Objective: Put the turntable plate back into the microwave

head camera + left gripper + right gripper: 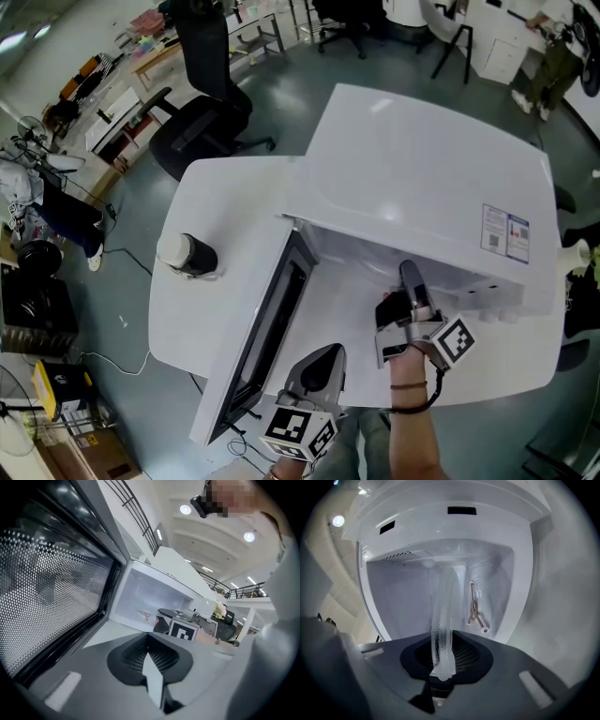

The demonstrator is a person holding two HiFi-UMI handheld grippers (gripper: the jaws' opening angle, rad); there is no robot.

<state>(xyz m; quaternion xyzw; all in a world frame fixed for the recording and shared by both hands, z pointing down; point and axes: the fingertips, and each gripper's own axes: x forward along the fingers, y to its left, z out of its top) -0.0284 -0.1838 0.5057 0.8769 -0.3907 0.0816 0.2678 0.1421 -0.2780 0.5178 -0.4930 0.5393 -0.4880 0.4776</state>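
Open-plan office or lab, swivel chair (202, 127), cluttered desks (112, 114), cables (105, 358) across grey floor (127, 281)

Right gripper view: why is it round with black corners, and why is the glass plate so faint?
Right gripper view: the wide-angle lens curves edges and blackens corners; the clear turntable plate, seen edge-on, lets the pale microwave cavity show through. Head view: evenly lit.

right gripper (445, 662): I have its jaws clamped on the turntable plate (443, 616), edge-on | plate reaches into the open microwave (393, 592) | roller ring (476, 613) at the plate's right
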